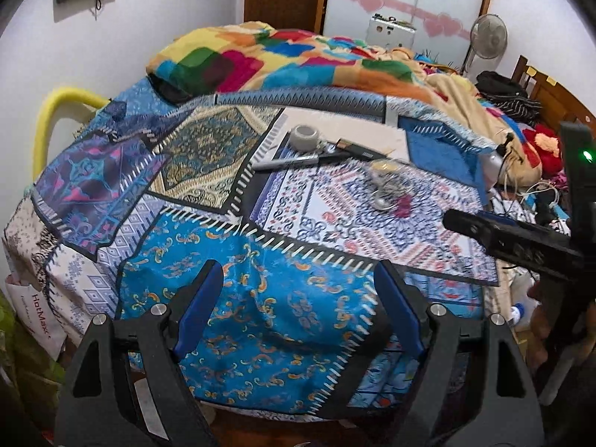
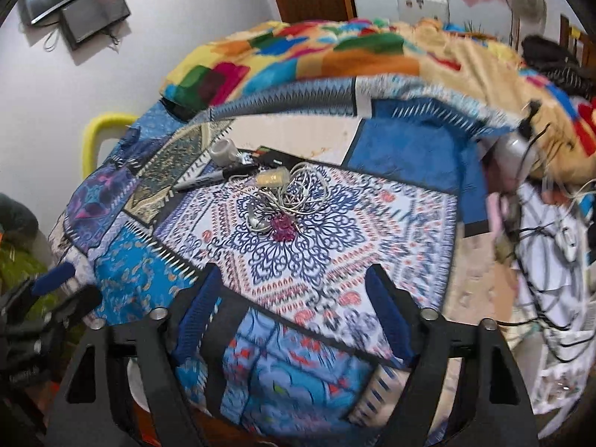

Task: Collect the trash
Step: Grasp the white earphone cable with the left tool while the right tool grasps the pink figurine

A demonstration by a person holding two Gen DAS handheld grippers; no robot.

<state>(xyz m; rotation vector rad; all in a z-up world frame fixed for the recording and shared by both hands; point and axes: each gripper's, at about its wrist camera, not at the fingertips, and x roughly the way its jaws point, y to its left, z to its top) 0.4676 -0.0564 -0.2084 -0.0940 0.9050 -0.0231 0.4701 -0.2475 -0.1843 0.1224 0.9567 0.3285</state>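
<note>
Left gripper point(image 1: 294, 309) jaws wide apart, nothing between, over blue patch of patchwork cover point(image 1: 268, 320). Right gripper point(image 2: 294, 309) jaws apart, empty, above cover's white-patterned panel. Ahead of right gripper, well beyond fingertips: tangled white cord point(image 2: 298, 190) with pink bit point(image 2: 282, 226); just past it marker point(image 2: 219, 177), grey tape roll point(image 2: 222, 152), dark flat packet point(image 2: 273, 160). From left gripper, same cluster lies ahead, toward its right.
</note>
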